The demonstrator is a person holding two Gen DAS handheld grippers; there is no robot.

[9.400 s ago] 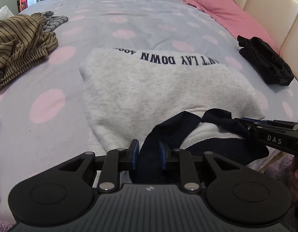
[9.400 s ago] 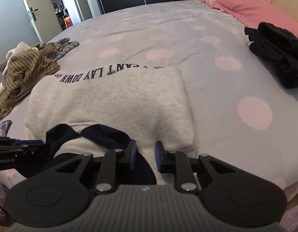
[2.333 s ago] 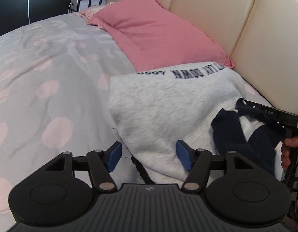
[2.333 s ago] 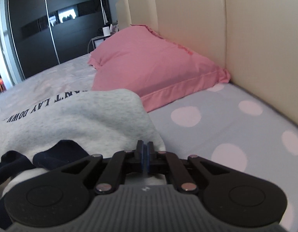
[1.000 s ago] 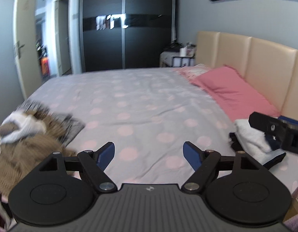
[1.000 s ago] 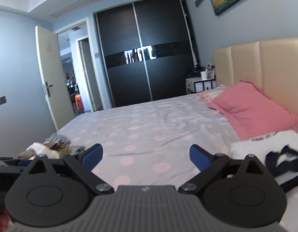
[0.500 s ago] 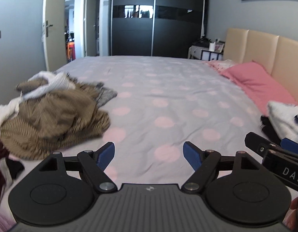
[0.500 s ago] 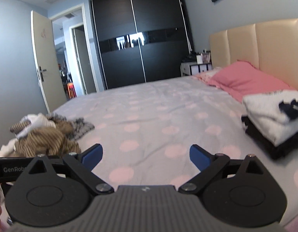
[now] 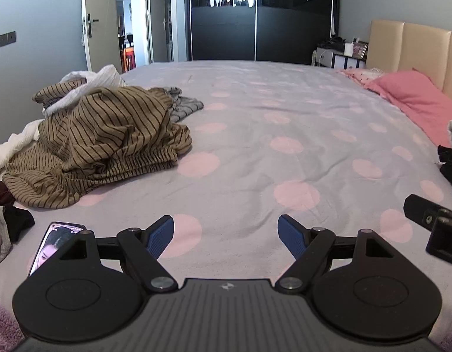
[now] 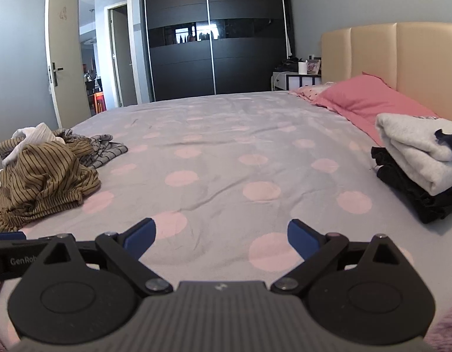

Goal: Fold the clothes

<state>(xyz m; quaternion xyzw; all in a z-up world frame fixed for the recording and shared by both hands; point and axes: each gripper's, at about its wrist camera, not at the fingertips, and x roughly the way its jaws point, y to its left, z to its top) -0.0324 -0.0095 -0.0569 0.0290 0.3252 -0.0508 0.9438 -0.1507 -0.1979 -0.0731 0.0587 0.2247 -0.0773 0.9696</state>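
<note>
A heap of unfolded clothes lies at the bed's left: a brown striped garment [image 9: 108, 143] on top, with white cloth [image 9: 88, 83] and a grey striped piece [image 9: 182, 105] behind it. The brown striped garment also shows in the right wrist view [image 10: 47, 182]. The folded grey sweatshirt [image 10: 416, 149] rests on a folded black garment [image 10: 411, 187] at the bed's right, by the pink pillow [image 10: 369, 96]. My left gripper [image 9: 226, 236] is open and empty over the near edge of the bed. My right gripper [image 10: 221, 237] is open and empty, just right of the left one.
The polka-dot bedspread [image 9: 270, 123] stretches between the heap and the folded stack. A phone [image 9: 55, 240] lies at the near left edge, beside dark clothes [image 9: 8, 214]. The beige headboard [image 10: 402, 58] is at the right, with a black wardrobe [image 9: 255, 14] and an open door [image 10: 64, 58] behind.
Both grippers have let go of the folded sweatshirt, which now lies on the black stack. Both have swung left and lowered toward the near bed edge, facing the heap.
</note>
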